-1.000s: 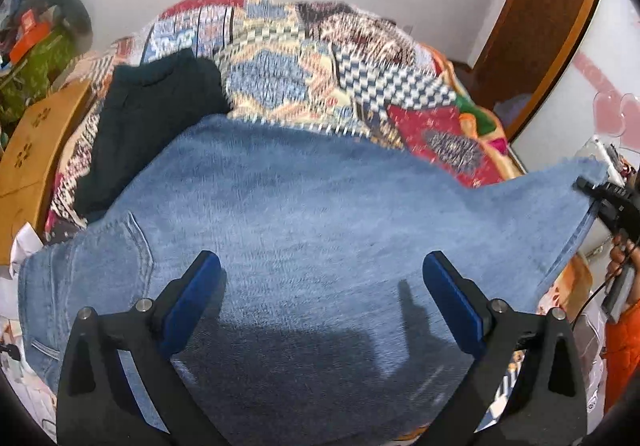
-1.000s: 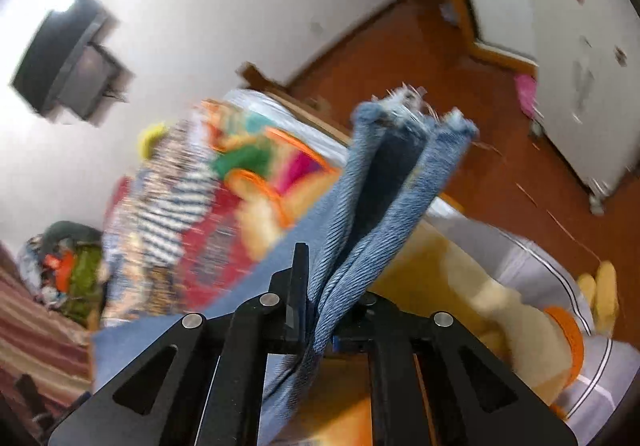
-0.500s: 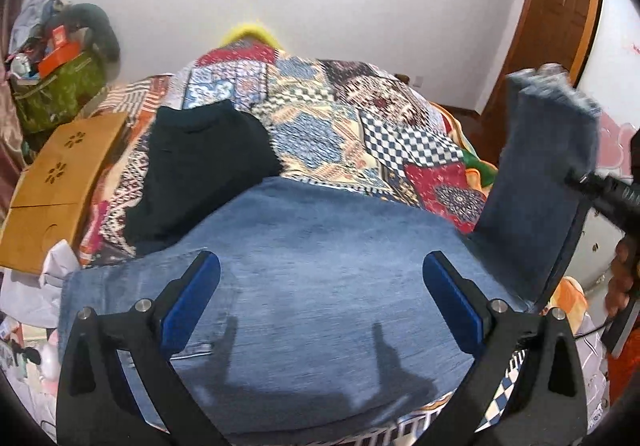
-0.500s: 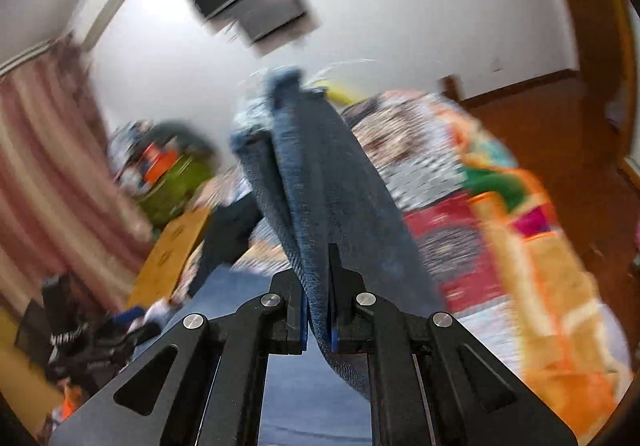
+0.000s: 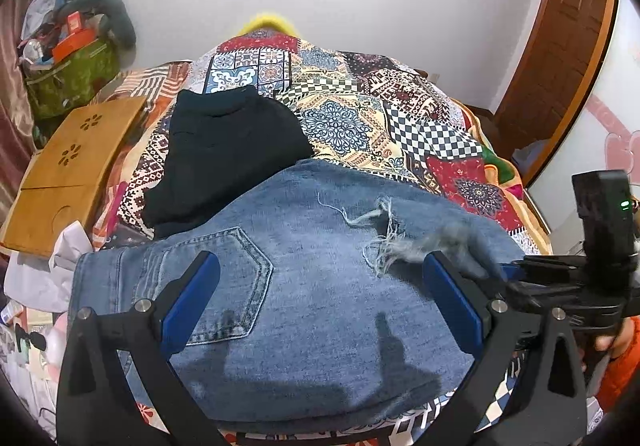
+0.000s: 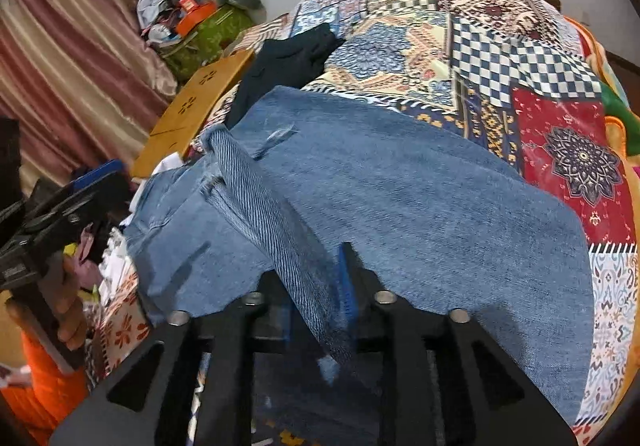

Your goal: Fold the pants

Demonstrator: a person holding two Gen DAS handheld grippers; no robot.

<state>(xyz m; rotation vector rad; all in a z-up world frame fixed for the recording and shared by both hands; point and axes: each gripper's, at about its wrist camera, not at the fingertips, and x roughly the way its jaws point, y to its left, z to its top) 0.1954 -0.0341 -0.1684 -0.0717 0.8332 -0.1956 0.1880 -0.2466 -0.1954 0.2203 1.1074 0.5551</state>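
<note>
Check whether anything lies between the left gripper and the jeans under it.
Nothing visible does. The left gripper hangs open over the jeans, with bare denim between its fingers. The black garment lies at the jeans' far edge, outside the gripper's path.

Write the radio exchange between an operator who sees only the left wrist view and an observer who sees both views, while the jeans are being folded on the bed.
Operator: The right tongs are a blur at my edge. Are they shut on the leg end?
Observer: No. Their jaws have just been opening, and the leg end lies between the parted blue pads, draped forward over the jeans.
Operator: My left tongs stand open above the back pocket. What is carrying them?
Observer: A hand wrapped around their handle, with an orange sleeve below it, beside the near left corner of the bed.
</note>
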